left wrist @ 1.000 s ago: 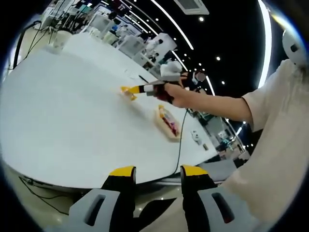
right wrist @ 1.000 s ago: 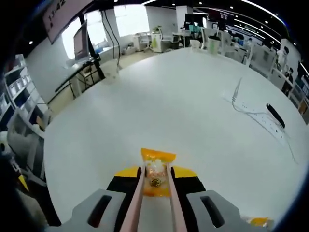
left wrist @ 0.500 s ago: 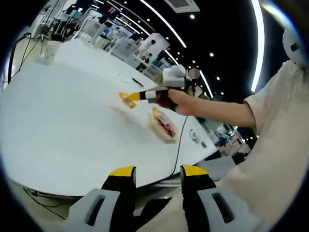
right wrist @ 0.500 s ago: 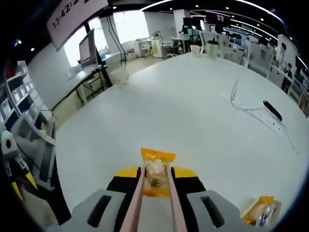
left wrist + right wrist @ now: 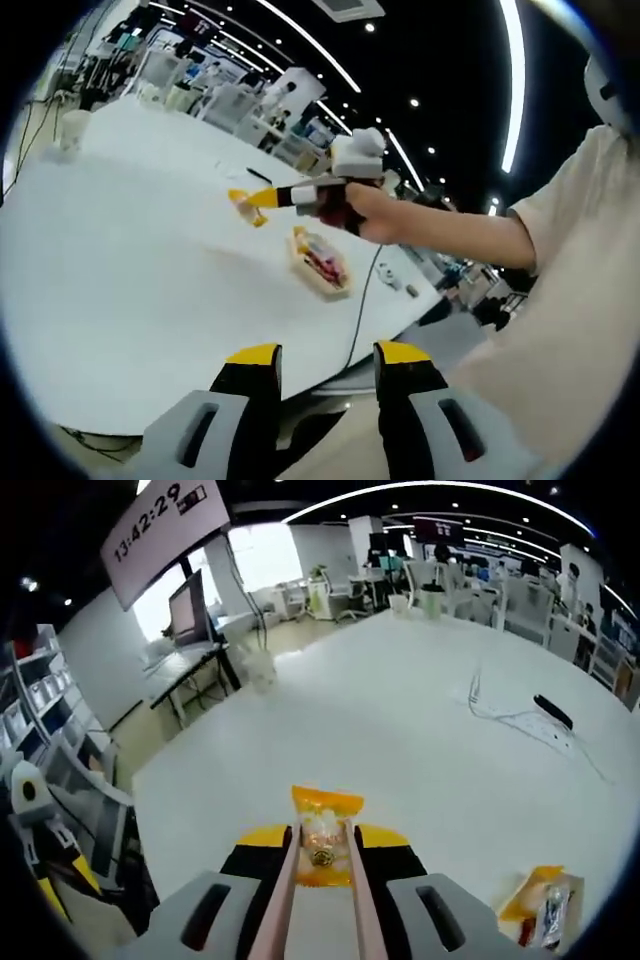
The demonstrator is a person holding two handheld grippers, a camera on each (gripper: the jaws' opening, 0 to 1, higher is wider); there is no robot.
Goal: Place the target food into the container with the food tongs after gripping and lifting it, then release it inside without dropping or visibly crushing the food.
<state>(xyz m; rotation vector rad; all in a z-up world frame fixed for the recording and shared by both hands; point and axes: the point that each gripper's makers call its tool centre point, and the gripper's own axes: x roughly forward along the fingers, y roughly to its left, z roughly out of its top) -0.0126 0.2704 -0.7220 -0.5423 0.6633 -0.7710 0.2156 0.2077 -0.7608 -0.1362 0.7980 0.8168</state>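
At six o'clock in the right gripper view, the right gripper point(image 5: 322, 852) is squeezing a pair of food tongs point(image 5: 320, 900) between its jaws, and the tong tips are pinching a yellow-wrapped snack point(image 5: 322, 835), which is hanging clear above the white table point(image 5: 400, 740). Toward five o'clock, the container point(image 5: 540, 910) is sitting on the table with some packets already inside. From the left gripper view, the same snack point(image 5: 243, 203) is showing at about eleven o'clock, up and to the side of the container point(image 5: 318, 262) near centre. The left gripper point(image 5: 325, 362) is idling at six o'clock, jaws spread and holding nothing. Gripping and lifting are looking done; carrying over the container and releasing inside are what is remaining.
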